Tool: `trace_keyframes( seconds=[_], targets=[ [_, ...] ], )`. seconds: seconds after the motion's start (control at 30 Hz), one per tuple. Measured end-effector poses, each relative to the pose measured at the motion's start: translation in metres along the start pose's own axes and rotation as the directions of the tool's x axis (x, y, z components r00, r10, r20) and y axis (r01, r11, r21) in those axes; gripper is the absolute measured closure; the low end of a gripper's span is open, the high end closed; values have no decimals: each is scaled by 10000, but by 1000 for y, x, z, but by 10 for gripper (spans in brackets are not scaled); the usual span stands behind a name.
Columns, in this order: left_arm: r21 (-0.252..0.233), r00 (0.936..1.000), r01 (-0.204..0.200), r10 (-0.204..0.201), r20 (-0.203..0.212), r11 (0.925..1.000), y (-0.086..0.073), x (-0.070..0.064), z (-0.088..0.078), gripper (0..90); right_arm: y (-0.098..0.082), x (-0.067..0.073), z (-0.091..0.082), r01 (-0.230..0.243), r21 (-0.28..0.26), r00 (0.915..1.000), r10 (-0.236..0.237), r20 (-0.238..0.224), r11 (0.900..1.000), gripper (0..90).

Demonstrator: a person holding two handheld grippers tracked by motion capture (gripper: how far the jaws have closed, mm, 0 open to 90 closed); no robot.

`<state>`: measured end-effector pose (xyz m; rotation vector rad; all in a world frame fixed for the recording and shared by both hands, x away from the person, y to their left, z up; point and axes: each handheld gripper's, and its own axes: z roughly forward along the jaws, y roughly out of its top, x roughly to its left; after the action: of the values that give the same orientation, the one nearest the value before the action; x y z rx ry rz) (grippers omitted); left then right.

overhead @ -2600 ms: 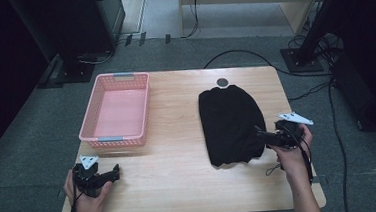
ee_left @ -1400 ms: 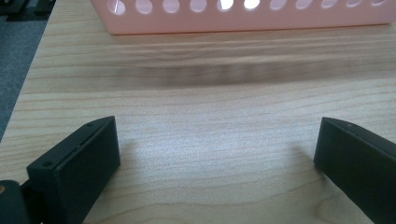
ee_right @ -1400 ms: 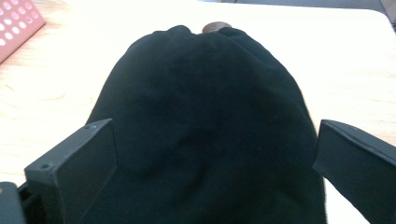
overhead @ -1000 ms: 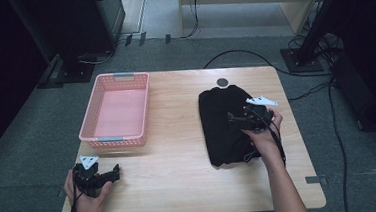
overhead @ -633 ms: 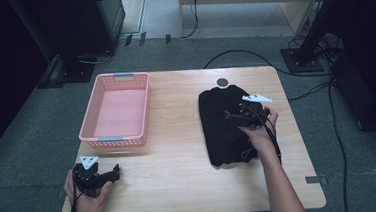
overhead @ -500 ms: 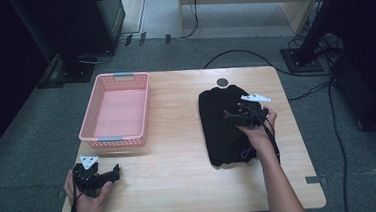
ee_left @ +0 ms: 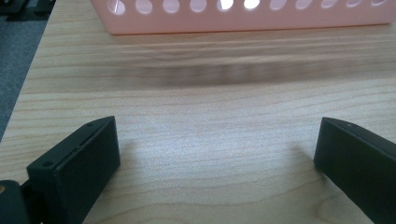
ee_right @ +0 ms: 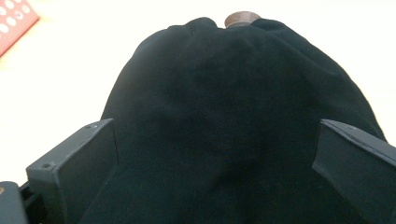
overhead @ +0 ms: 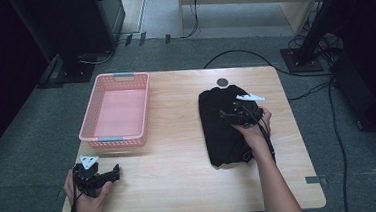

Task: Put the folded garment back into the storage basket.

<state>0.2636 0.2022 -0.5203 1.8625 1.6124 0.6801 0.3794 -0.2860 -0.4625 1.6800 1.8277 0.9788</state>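
Note:
A folded black garment [overhead: 223, 123] lies on the right half of the wooden table [overhead: 179, 151]. My right gripper [overhead: 225, 116] hovers over the garment's middle, jaws wide open, and the black cloth [ee_right: 224, 121] spreads between and beyond them in the right gripper view. A pink plastic basket [overhead: 116, 111] stands empty at the table's left. My left gripper [overhead: 114, 173] rests near the front left corner, open with nothing between its jaws, facing bare wood [ee_left: 210, 140] and the basket's perforated wall [ee_left: 243, 14].
A small dark round disc [overhead: 222, 82] sits in the table just beyond the garment. Cables [overhead: 252, 56] run over the grey floor behind the table. Dark stands and equipment [overhead: 316, 32] rise at the back right.
My right gripper has travelled from the table's right edge inward onto the garment and crept a little farther over it. The left gripper has stayed still.

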Motion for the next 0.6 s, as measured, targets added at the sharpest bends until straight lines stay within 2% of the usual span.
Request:
trace_keyframes(
  seconds=[0.13, 0.23, 0.43, 0.6],
  targets=[
    [-1, 10000, 1, -1, 0, 10000, 0, 0, 0, 1, -1, 0, 6, 16, 180, 10000, -17, 56, 9998, 12],
    [1, 10000, -1, 1, 0, 10000, 0, 0, 0, 1, -2, 1, 10, 51, 170, 9995, -56, 305, 9998, 34],
    [-2, 10000, -1, 1, 3, 10000, 0, 0, 0, 1, -2, 0, 14, -210, 129, 9998, 209, 67, 9997, 0],
    [-3, 10000, -12, 12, 15, 10000, 0, 0, 0, 1, -3, 1, 20, -245, 317, 9991, 234, 340, 9992, 0]
  ],
)
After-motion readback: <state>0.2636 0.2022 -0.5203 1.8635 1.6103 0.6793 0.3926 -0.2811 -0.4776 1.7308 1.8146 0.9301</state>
